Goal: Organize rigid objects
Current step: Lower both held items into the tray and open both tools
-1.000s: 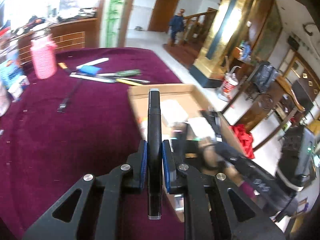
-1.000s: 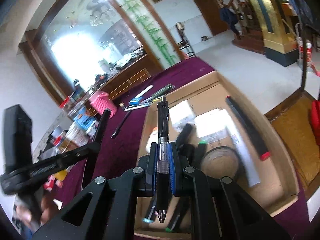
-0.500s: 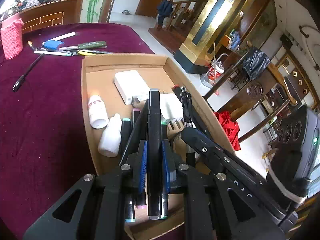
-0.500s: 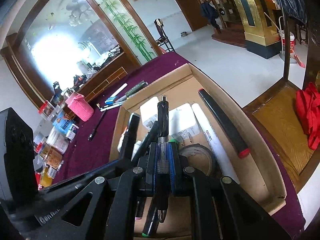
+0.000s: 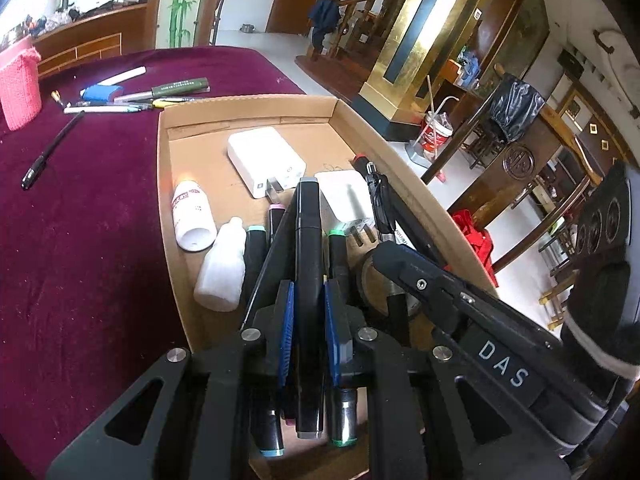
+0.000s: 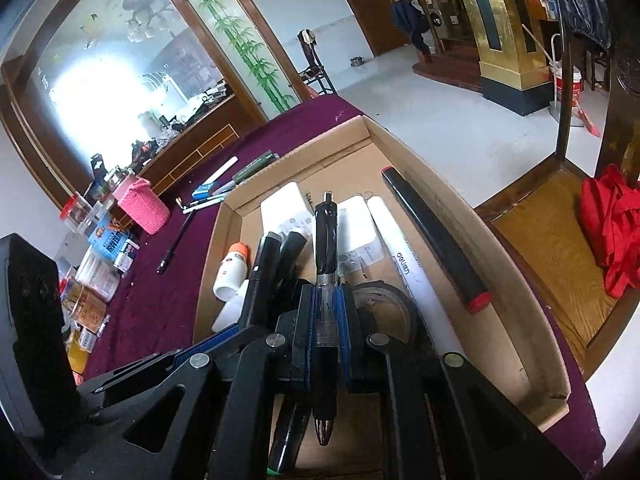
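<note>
My left gripper (image 5: pixel 308 328) is shut on a black marker (image 5: pixel 308 240), held lengthwise low over the cardboard box (image 5: pixel 248 104), above several markers lying in it. My right gripper (image 6: pixel 326 332) is shut on a black click pen (image 6: pixel 326 236) and hovers over the same box (image 6: pixel 496 240). The right gripper's arm (image 5: pixel 460 308) crosses the left wrist view at right; the left gripper (image 6: pixel 256 320) with its marker (image 6: pixel 266 256) shows left of centre in the right wrist view. Two white chargers (image 5: pixel 264 158), two small white bottles (image 5: pixel 192 216), a tape roll (image 6: pixel 384 308) and a long black stick (image 6: pixel 432 232) lie in the box.
Loose pens and a blue eraser (image 5: pixel 132 96) lie on the maroon tablecloth (image 5: pixel 80 240) beyond the box, with one black pen (image 5: pixel 52 148) apart. A pink knitted holder (image 5: pixel 18 84) stands far left. Jars and packets (image 6: pixel 96 264) crowd the table's left. A wooden chair (image 6: pixel 552 232) stands right of the table.
The left gripper has carried its marker from above the tablecloth to over the box and lower, close beside the right gripper. The right gripper has stayed over the box, still gripping the pen.
</note>
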Available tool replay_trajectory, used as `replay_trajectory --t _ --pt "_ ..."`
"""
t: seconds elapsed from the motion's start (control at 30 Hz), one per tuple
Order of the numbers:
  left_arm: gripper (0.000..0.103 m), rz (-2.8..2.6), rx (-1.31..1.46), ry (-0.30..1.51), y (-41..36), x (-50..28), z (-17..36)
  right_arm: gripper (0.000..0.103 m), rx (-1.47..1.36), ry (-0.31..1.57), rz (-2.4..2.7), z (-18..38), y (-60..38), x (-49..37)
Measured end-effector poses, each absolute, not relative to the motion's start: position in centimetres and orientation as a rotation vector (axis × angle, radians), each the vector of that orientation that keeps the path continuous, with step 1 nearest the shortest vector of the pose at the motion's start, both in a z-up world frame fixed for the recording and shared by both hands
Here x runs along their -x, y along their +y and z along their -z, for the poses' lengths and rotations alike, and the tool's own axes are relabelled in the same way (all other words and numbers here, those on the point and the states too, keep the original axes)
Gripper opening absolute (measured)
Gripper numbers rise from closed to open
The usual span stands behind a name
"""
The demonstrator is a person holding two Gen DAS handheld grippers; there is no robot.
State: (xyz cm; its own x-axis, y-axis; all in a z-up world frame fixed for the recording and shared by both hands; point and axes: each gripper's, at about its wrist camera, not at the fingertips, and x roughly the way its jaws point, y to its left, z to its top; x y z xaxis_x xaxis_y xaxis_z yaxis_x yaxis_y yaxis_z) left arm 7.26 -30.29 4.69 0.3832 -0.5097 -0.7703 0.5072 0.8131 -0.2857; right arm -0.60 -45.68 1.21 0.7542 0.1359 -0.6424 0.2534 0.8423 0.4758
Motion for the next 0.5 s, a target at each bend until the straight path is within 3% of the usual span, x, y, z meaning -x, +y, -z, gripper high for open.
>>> replay_trajectory --t 0.5 --pt "0.012 0.622 -0.086 0.942 -31.02 -6.47 -4.16 0.010 -0.559 0.743 0.090 -1.23 -45.17 0.32"
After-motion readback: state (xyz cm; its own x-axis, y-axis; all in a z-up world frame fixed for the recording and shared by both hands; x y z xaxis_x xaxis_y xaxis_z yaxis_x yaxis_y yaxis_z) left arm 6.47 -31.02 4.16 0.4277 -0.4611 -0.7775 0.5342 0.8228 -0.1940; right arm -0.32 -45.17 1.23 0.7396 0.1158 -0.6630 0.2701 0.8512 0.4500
